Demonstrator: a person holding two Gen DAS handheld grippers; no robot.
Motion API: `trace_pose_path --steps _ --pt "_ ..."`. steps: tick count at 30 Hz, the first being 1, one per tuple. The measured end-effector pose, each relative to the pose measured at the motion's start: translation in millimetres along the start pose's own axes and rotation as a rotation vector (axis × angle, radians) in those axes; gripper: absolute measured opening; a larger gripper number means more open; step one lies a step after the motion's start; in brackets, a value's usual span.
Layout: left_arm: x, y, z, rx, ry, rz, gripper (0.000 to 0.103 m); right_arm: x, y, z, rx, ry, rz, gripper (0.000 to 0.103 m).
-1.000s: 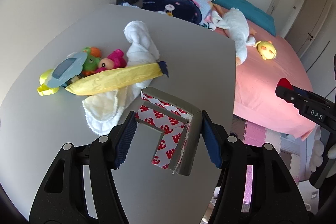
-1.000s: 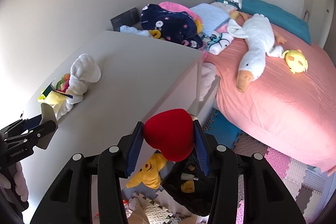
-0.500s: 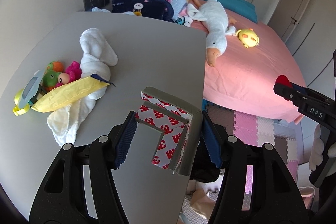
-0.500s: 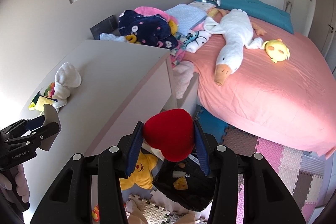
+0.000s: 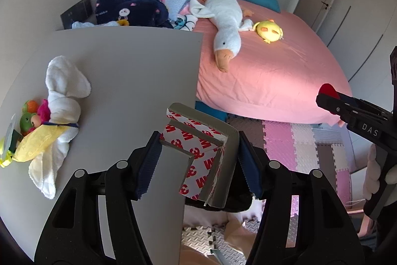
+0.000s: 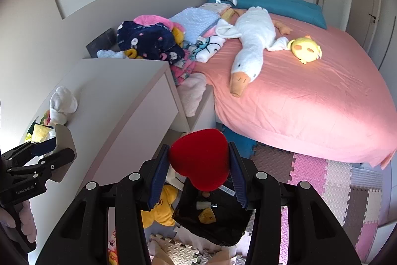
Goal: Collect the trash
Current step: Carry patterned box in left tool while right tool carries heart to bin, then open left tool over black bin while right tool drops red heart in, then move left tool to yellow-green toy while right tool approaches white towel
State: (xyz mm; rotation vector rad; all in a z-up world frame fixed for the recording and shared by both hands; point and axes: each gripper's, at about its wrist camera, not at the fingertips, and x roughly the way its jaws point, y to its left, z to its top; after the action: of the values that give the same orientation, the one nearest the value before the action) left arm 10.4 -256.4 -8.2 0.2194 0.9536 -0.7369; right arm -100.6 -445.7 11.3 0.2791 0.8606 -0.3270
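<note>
Left wrist view: your left gripper (image 5: 198, 160) has its fingers clamped on a grey foam corner guard (image 5: 211, 153) lined with red-and-white tape, held over the edge of the grey surface (image 5: 129, 71). A white cloth (image 5: 64, 96) and yellow wrapper (image 5: 37, 143) lie at the far left of that surface. Right wrist view: your right gripper (image 6: 198, 173) has its fingers closed on a red heart (image 6: 199, 158), off the surface's edge, above the floor.

Grey corner guard (image 5: 218, 140), red-on-white printed backing; red plush heart (image 6: 199, 158); pink bedsheet (image 5: 273, 71) (white goose (image 5: 227, 16) at 12 o'clock); yellow wrapper (image 5: 37, 143).
</note>
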Motion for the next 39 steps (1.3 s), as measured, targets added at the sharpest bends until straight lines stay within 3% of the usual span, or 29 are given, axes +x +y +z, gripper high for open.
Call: trace_pose_path --steps 8,9,11,26,39 --pt "15.1 -34.0 3.4 0.089 0.039 -0.066 0.062 -4.1 -27.0 -4.4 0.072 -0.004 -0.021 0.048" --pt "17.0 -36.9 3.8 0.095 0.044 -0.072 0.074 -3.7 -29.9 -4.6 0.081 0.002 -0.015 0.053" --pt "23.2 -44.0 3.9 0.112 0.066 -0.069 0.089 -3.2 -37.1 -5.4 0.108 0.010 -0.022 0.063" --pt "24.9 -41.6 2.5 0.075 0.067 -0.053 0.090 -0.7 -43.9 -5.2 0.116 0.002 -0.031 0.065" --pt "14.4 -15.3 -4.9 0.029 0.065 -0.010 0.090 10.7 -11.4 2.5 0.057 0.017 0.013 0.065"
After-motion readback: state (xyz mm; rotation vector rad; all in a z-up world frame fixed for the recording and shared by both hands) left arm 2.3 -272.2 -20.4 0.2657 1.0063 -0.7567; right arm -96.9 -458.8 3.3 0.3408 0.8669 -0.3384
